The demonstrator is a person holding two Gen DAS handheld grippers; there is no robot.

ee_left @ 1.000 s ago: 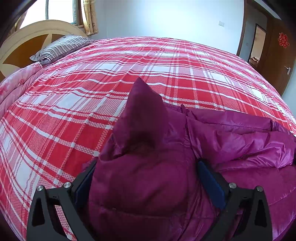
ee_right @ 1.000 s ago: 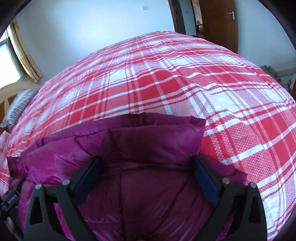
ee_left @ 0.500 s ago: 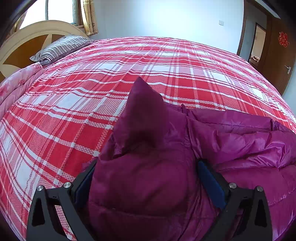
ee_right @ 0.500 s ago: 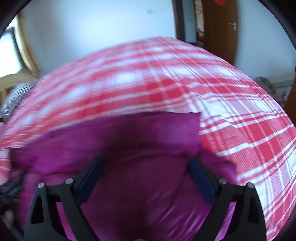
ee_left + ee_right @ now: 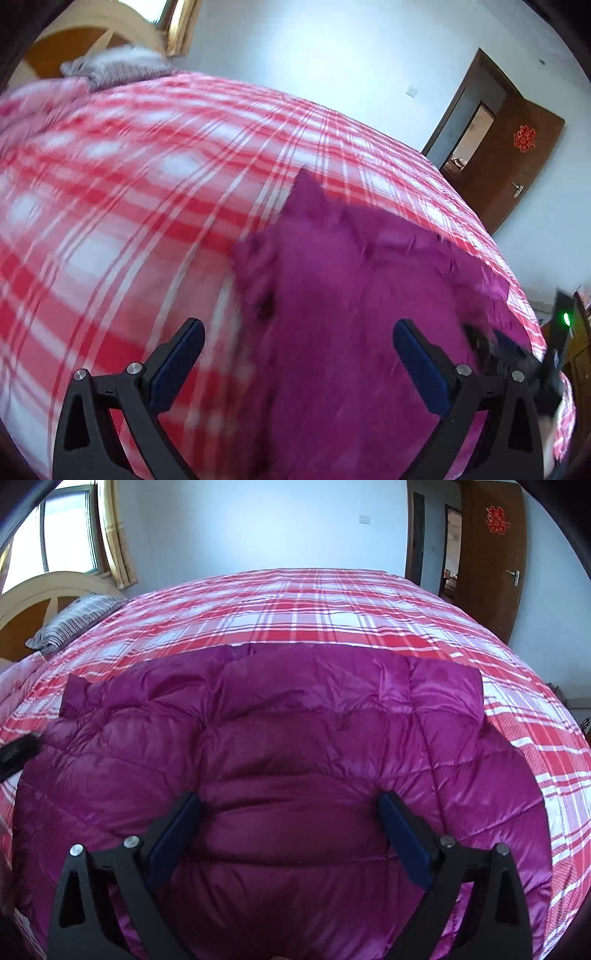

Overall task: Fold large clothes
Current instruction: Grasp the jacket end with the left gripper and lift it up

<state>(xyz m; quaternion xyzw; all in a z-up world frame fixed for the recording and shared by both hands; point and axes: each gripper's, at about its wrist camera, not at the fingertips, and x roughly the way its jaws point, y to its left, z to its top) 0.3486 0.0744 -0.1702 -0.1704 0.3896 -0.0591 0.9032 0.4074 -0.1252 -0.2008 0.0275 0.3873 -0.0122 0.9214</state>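
A magenta quilted down jacket [image 5: 295, 746] lies spread on the red-and-white plaid bed [image 5: 332, 616]. My right gripper [image 5: 290, 827] is open just above its near part, with puffy fabric bulging between the jaws. In the blurred left wrist view the jacket [image 5: 351, 295] lies below and to the right. My left gripper [image 5: 299, 354] is open and empty above its left edge and the bedcover [image 5: 129, 221]. The other gripper shows as a dark shape [image 5: 517, 358] at the right, and at the left edge of the right wrist view [image 5: 16, 755].
A striped pillow [image 5: 74, 622] and a curved wooden headboard [image 5: 40, 598] are at the far left under a window. A brown door [image 5: 491, 554] stands open at the far right. A pink quilt [image 5: 40, 99] lies beside the pillow.
Both grippers have let go of the jacket and pulled back. The jacket now lies flatter and spread wide on the bed. The left gripper swung left and tilted up.
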